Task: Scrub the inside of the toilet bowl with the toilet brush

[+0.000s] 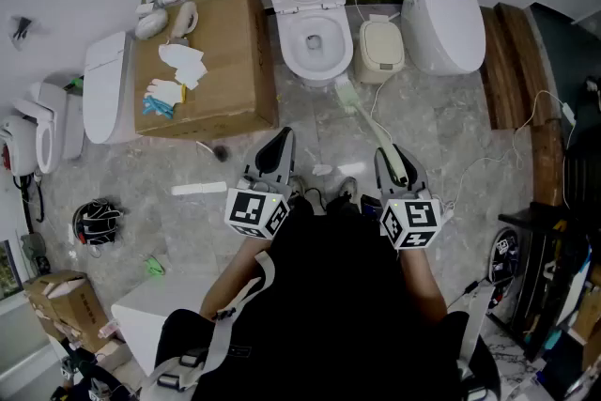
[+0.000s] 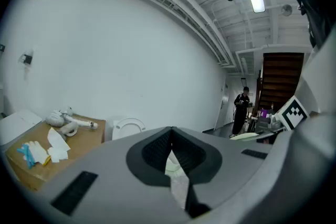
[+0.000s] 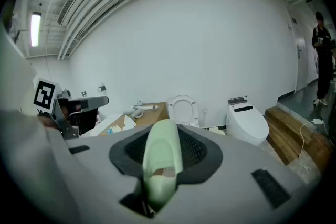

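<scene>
The white toilet stands against the far wall with its lid up and its bowl open; it also shows in the right gripper view. My right gripper is shut on the pale green toilet brush, which slants forward over the floor, its far end low beside the toilet's base, outside the bowl. Between the right jaws the brush handle fills the gap. My left gripper hangs level with the right one, its jaws closed with nothing in them.
A cardboard box with gloves, paper and a hose stands left of the toilet. A small white bin, a second toilet and wooden steps lie to the right. Cables cross the floor. A person stands far off.
</scene>
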